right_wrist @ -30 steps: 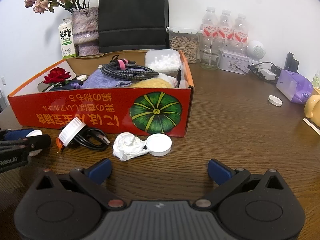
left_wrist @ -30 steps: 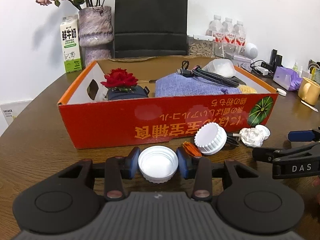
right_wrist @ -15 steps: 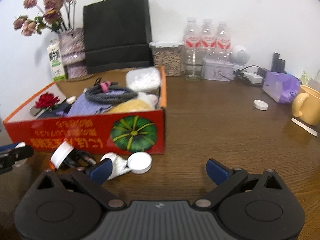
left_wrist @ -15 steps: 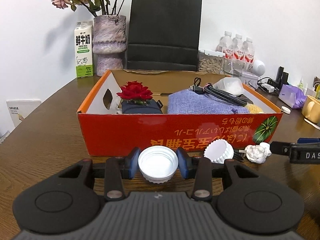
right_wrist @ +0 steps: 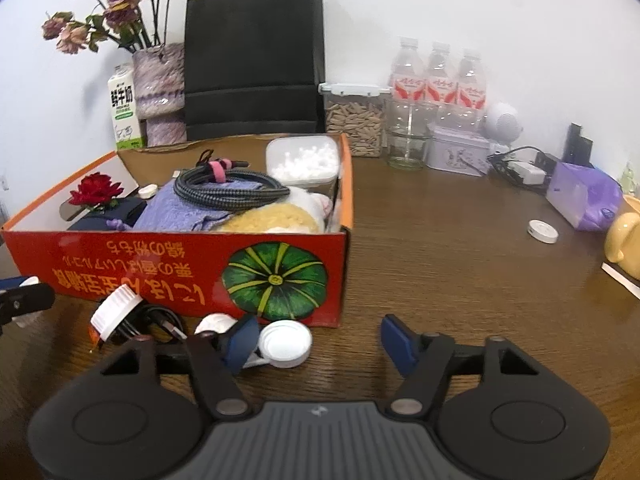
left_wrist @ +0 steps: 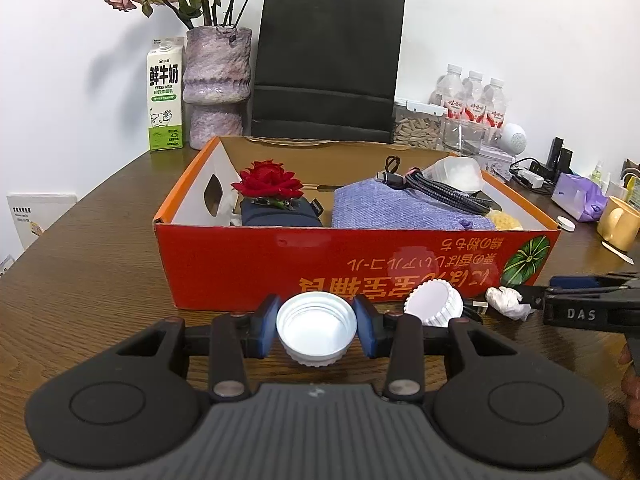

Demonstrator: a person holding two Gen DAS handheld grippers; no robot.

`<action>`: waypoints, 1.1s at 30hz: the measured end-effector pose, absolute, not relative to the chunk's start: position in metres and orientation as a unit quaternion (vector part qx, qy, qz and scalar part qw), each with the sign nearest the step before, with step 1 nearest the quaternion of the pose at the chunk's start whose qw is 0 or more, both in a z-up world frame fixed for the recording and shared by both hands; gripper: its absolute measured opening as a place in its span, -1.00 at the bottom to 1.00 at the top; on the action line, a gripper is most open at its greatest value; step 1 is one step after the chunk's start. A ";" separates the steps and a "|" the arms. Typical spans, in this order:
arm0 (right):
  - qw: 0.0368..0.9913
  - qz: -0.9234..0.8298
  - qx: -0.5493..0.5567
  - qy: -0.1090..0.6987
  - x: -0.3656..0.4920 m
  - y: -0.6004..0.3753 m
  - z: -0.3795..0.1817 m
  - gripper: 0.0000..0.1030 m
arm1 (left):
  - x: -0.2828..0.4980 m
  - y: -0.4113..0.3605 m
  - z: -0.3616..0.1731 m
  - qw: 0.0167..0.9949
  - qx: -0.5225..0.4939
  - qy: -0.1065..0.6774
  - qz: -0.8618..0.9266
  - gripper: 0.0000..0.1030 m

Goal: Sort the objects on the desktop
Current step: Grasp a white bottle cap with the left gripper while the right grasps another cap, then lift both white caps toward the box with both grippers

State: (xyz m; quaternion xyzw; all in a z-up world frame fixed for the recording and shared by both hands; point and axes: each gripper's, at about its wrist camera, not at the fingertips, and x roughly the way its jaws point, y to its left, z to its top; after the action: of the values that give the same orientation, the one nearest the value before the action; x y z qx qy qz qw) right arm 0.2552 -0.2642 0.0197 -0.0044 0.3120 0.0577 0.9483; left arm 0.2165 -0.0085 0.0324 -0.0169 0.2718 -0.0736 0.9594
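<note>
Left gripper is clamping one open white cap near the red box; bare worktop is lying right of it. Right gripper jaws are closing, gripping nothing, around one small white lid; three bottles are standing far.

a dark wooden tabletop is seen bearing a red cardboard box, with a small white cap, crumpled tissue and a ribbed lid just before it.

Behind my workspace I see a black paper bag, a milk carton beside a purple vase, three water bottles and a yellow mug.
</note>
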 end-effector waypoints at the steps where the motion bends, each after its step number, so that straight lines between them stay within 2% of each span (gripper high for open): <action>1: 0.947 0.063 -0.002 0.316 0.256 -0.263 0.019 0.07 | 0.217 -0.008 0.033 0.959 -0.017 0.272 -0.074 -0.22; 4: 0.945 0.077 0.008 0.317 0.253 -0.264 0.018 -0.20 | 0.217 -0.009 0.033 0.959 -0.017 0.272 -0.075 -0.22; 5: 0.945 0.083 0.013 0.317 0.252 -0.264 0.018 -0.44 | 0.217 -0.008 0.033 0.959 -0.017 0.272 -0.075 -0.22; 6: 0.945 0.081 0.011 0.317 0.251 -0.263 0.018 -0.47 | 0.217 -0.009 0.033 0.959 -0.017 0.272 -0.075 -0.22; 18: 0.961 0.068 0.022 0.266 0.229 -0.269 0.033 -0.47 | 0.213 -0.008 0.036 0.962 -0.019 0.260 -0.078 -0.22; 33: 0.976 0.097 0.036 0.190 0.208 -0.250 0.069 -0.47 | 0.199 -0.009 0.074 0.982 -0.022 0.176 -0.072 -0.22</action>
State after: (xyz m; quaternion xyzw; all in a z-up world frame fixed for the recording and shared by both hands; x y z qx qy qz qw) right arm 0.2082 -0.2503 0.0687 0.0362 0.1903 0.0969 0.9763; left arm 0.1986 -0.0088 0.0738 -0.0220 0.1758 -0.0716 0.9816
